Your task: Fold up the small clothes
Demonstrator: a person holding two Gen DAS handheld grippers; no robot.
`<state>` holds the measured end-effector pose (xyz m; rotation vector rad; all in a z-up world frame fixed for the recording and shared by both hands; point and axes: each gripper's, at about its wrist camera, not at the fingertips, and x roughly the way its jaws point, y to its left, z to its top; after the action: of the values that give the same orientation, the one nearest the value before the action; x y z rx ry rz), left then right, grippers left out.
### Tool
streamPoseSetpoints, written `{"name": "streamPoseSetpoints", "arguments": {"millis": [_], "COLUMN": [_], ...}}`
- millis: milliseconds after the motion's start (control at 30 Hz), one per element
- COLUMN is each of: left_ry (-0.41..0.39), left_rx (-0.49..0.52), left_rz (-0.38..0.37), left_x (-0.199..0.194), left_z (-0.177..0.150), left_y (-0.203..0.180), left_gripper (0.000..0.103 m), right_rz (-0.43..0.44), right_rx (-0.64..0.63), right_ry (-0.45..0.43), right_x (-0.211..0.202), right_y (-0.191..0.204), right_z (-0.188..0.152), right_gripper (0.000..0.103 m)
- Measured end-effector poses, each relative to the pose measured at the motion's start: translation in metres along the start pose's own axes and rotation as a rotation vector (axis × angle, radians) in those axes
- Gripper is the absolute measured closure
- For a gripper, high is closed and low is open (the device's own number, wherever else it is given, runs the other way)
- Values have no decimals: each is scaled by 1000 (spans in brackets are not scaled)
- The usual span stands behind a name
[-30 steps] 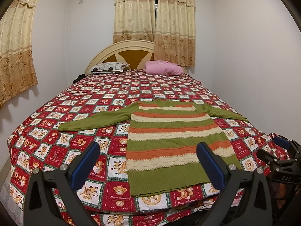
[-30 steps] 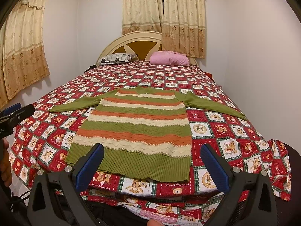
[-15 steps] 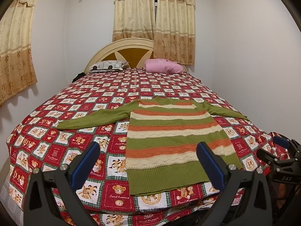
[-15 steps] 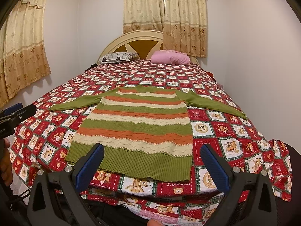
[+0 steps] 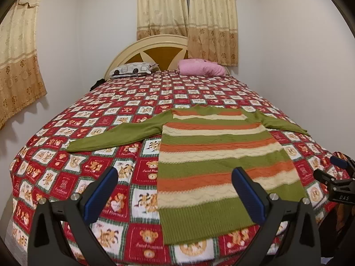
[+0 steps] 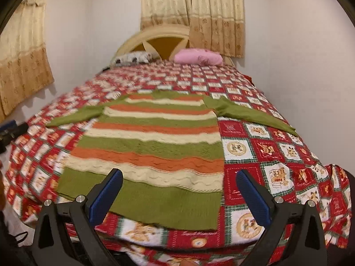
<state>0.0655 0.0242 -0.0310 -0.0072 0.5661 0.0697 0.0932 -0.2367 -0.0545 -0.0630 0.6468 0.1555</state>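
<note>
A small knitted sweater (image 5: 213, 155) (image 6: 155, 141) with green, orange and cream stripes lies flat on the bed, both green sleeves spread out sideways, hem toward me. My left gripper (image 5: 175, 190) hangs open above the bed's near edge, over the sweater's lower left part, with nothing between its blue pads. My right gripper (image 6: 179, 190) is open too, above the hem and its right corner, holding nothing. In the left wrist view the right gripper's tip (image 5: 337, 177) shows at the right edge.
The bed's quilt (image 5: 93, 133) (image 6: 277, 155) is a red, white and green teddy-bear patchwork. A pink pillow (image 5: 199, 67) and a patterned pillow (image 5: 133, 68) lie by the headboard. Walls close in on the right; curtains hang left and behind.
Both grippers have moved forward and lower toward the sweater, which looms larger. The right wrist view is blurred from motion. The sweater has not moved.
</note>
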Motion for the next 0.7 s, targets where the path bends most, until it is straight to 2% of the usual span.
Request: {"name": "streamPoseSetpoints", "arguments": {"millis": [133, 333, 600, 700], "left_ry": [47, 74, 116, 139], "left_rx": [0, 34, 20, 41], "left_rz": [-14, 18, 16, 37], "left_x": [31, 78, 139, 166], "left_z": [10, 32, 55, 60], "left_y": [-2, -6, -7, -13], "left_gripper": [0, 0, 0, 0], "right_rz": [0, -45, -112, -142], "right_rx": [27, 119, 243, 280], "right_ry": [43, 71, 153, 188], "right_x": [29, 70, 136, 159], "right_y": [-21, -68, -145, -174], "right_z": [11, 35, 58, 61], "right_gripper": [1, 1, 1, 1]}}
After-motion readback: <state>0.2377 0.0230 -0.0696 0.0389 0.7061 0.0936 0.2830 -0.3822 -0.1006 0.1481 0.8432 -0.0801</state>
